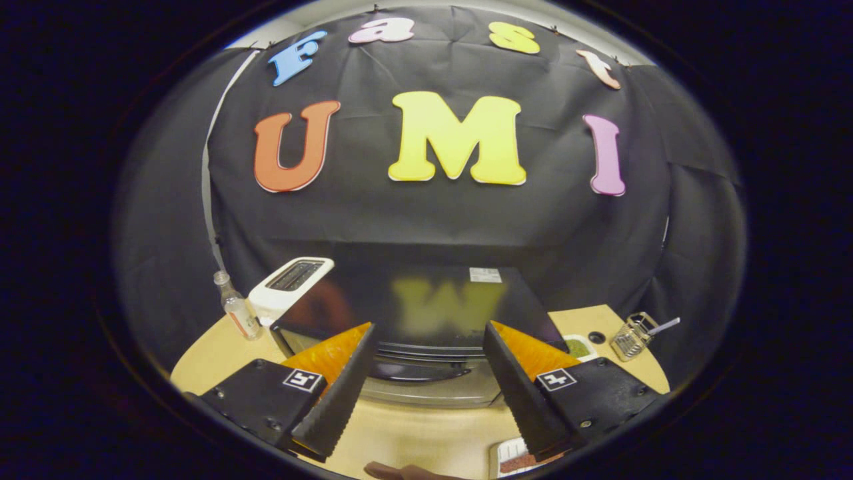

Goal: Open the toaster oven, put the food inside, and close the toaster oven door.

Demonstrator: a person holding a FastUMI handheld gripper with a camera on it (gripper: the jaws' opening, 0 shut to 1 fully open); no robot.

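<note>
The toaster oven point(420, 313) stands on the wooden table point(413, 433), black and glossy on top, with its door shut. Its dark handle point(413, 370) runs across the top of the door, just beyond and between my fingers. My gripper point(426, 387) is open, hovering above the table in front of the door, with nothing between its fingers. A white plate point(510, 457) with reddish-brown food lies on the table near the right finger, partly hidden by it.
A white slot toaster point(290, 287) and a small clear bottle point(238, 310) stand left of the oven. At its right are a small dish of green stuff point(577, 347), a black round spot, and a wire holder point(633, 337) with a utensil. A hand part point(400, 472) lies at the near table edge.
</note>
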